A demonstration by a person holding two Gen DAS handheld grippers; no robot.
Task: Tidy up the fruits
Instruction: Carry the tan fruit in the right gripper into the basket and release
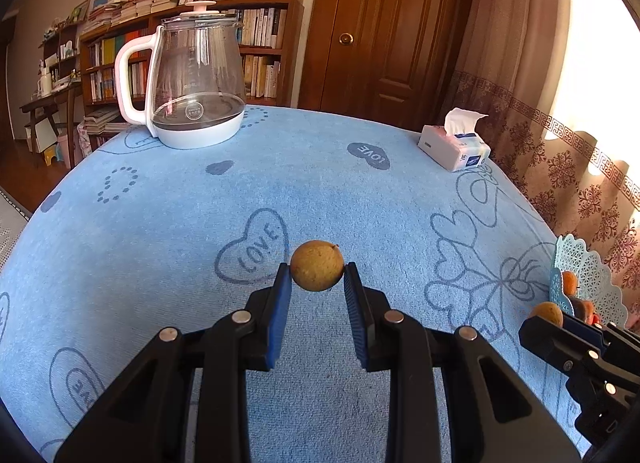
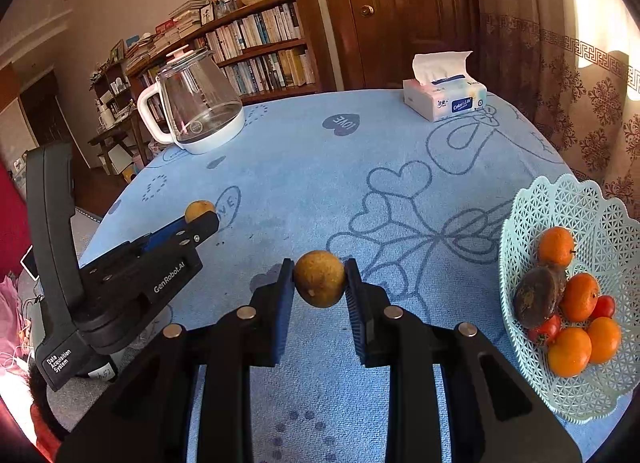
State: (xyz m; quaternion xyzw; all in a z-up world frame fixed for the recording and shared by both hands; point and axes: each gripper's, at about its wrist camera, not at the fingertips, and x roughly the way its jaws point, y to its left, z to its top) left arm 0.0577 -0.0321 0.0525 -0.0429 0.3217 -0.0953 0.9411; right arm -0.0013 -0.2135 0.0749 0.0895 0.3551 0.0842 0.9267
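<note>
- Both my grippers pinch fruit above the blue heart-printed tablecloth [image 1: 360,199]: left gripper [image 1: 317,277] clamps a round yellow-brown fruit [image 1: 317,265], right gripper [image 2: 319,277] a second brownish round fruit [image 2: 320,278].
- Right: pale-green lattice plastic basket [image 2: 532,207] holding oranges [image 2: 556,246].
- Far: glass kettle [image 1: 198,75], tissue pack [image 1: 454,147].

Strong daylight enters from the right, where the patterned brown curtain [image 1: 560,167] gives way to a window blown out to pure white. The blue heart-printed tablecloth [image 1: 320,191] is evenly lit and sharp, with soft shadows. Fisheye distortion bows its edges, dark vignetting fills the corners, and the clear glass kettle [image 2: 196,103] shows faint reflections.
</note>
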